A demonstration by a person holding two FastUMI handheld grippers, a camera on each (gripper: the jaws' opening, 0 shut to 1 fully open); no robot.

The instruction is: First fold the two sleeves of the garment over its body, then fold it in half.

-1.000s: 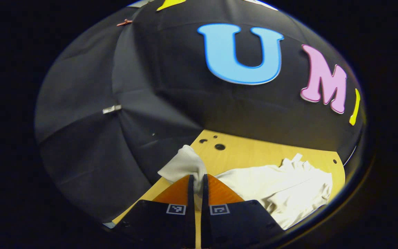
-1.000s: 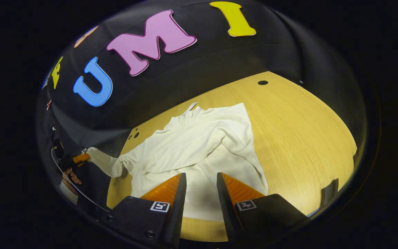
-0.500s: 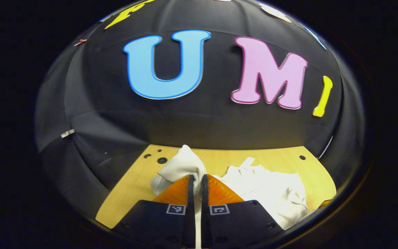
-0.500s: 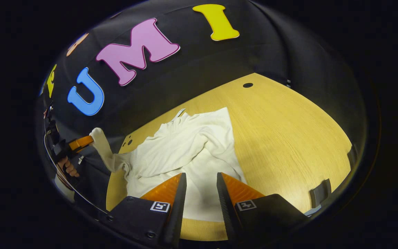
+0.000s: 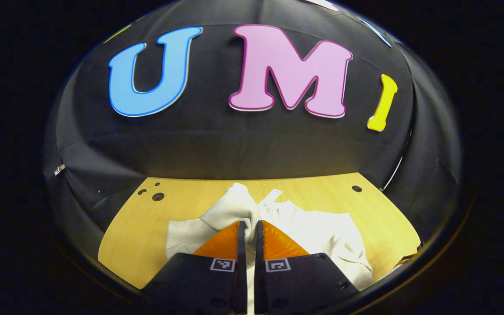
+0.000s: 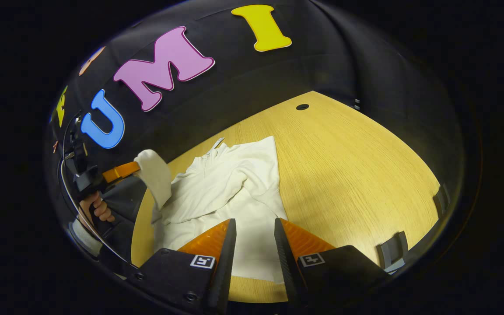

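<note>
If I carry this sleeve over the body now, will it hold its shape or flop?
Probably flop: the sleeve droops from the left hand-held gripper, and the garment lies wrinkled on the table. It looks light, so it may drag the shoulder along. The right hand-held gripper hangs open above the hem.

Soft, matt cream cloth garment [image 6: 230,188], creased, lies at lower centre of the right gripper view on a smooth, pale wood-grain table [image 6: 357,166]. Matt black cloth wall [image 5: 243,140] fills the upper frame.
</note>
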